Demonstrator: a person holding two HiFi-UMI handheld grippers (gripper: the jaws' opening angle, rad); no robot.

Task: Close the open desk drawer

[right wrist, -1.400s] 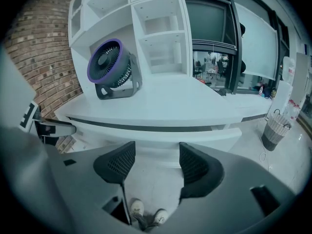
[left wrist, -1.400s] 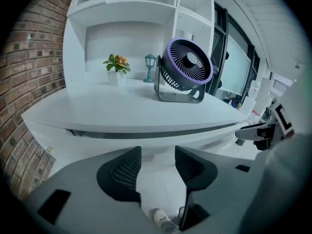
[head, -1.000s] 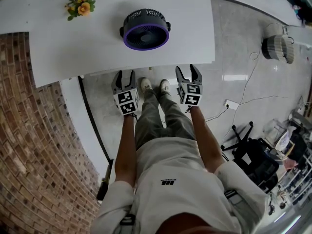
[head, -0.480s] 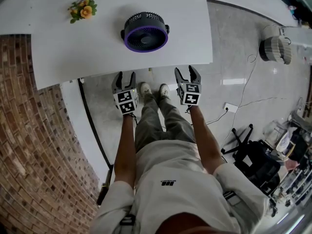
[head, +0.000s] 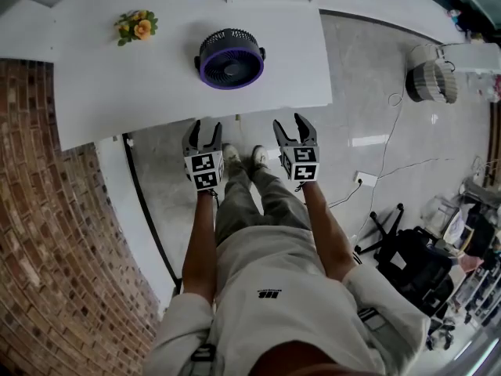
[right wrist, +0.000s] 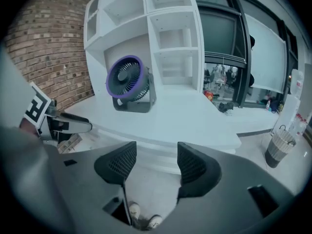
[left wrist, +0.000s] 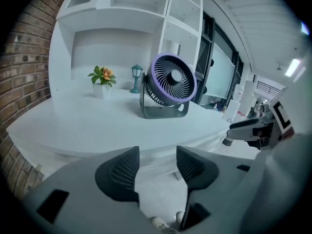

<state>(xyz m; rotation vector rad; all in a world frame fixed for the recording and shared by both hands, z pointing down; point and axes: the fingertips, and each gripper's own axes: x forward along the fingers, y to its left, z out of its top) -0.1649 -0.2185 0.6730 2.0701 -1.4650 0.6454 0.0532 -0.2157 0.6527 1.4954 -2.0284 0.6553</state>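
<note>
The white desk (head: 141, 77) lies ahead of me, its front edge just beyond both grippers. Under the top, a white band that looks like the drawer front (right wrist: 158, 150) shows between the right gripper's jaws and again as the drawer front (left wrist: 156, 147) in the left gripper view. How far it stands out I cannot tell. My left gripper (head: 203, 128) and right gripper (head: 294, 124) hang side by side, both open and empty, with their tips close to the desk edge and touching nothing. The left gripper (left wrist: 157, 167) and right gripper (right wrist: 156, 165) both point at the desk front.
A purple-rimmed fan (head: 228, 57) stands on the desk, with a potted flower (head: 135, 27) at its far left. A brick wall (head: 47, 225) runs along the left. A ribbed bin (head: 427, 81), floor cables and a dark bag (head: 411, 261) are to the right. My shoes (head: 243, 155) stand below.
Both grippers have moved forward a little and now sit nearer the desk's front edge. They stay open and level with each other.
</note>
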